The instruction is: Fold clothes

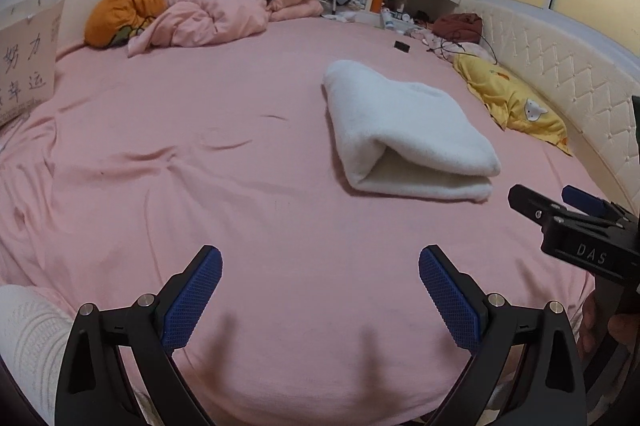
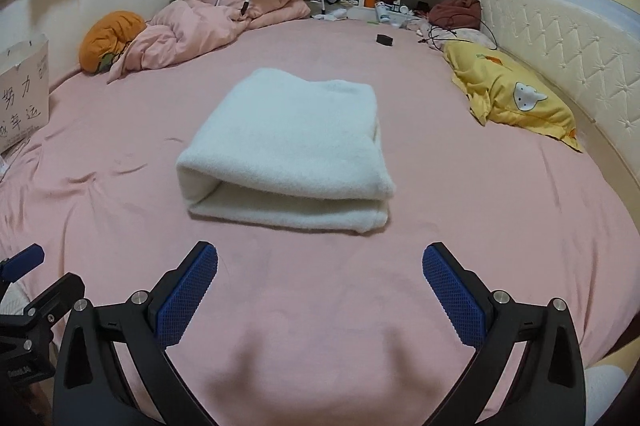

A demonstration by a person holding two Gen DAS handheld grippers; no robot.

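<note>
- Left view catches the right claw (image 1: 560, 202) side-on; right view faces one folded white garment (image 2: 286, 150) squarely.
- Two claws, left claw (image 1: 320, 302) included, both wide open, empty, over the bed (image 1: 200, 186).

The towel (image 2: 286, 150) is laid mid-bed (image 2: 120, 154); a pillow (image 2: 516, 102) is set right of the towel; a quilt (image 2: 200, 26) is heaped behind the towel, leftward.

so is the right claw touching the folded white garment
Apart. The right wrist view shows the right claw open, with bare pink sheet between its pads and the folded white garment.
</note>
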